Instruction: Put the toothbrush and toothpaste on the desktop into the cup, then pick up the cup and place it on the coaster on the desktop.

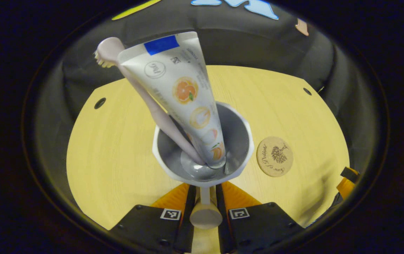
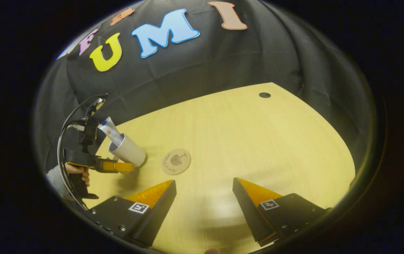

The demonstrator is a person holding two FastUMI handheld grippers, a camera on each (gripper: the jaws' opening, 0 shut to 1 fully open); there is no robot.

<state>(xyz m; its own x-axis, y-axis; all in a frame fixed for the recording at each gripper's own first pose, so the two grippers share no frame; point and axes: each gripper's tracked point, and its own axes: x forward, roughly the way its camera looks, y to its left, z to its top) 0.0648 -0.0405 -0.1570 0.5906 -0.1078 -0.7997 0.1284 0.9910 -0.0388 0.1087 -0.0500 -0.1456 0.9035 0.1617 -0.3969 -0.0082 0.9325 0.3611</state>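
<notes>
The desktop [image 1: 117,148] is lying beneath the left gripper [image 1: 205,197], whose fingers are clamping the cup's handle [image 1: 205,211]; the cup [image 1: 237,141] is holding toothpaste [image 1: 184,91] and toothbrush [image 1: 145,102], coaster [image 1: 274,156] just right; the right gripper [image 2: 203,197] is gaping apart

Bare pale wooden desktop [image 2: 258,141] lies open from 12 to 3 o'clock of the round cork coaster [image 2: 176,161]; nothing stands on that stretch. At 9 o'clock of the coaster, just beside it, stands the white faceted cup [image 2: 128,151], with a white toothpaste tube [image 1: 184,95] and pale toothbrush [image 1: 145,95] leaning out above its rim. The left gripper [image 1: 205,197] blocks the cup's near side. Black cloth wall [image 2: 223,60] closes the far edge.
</notes>
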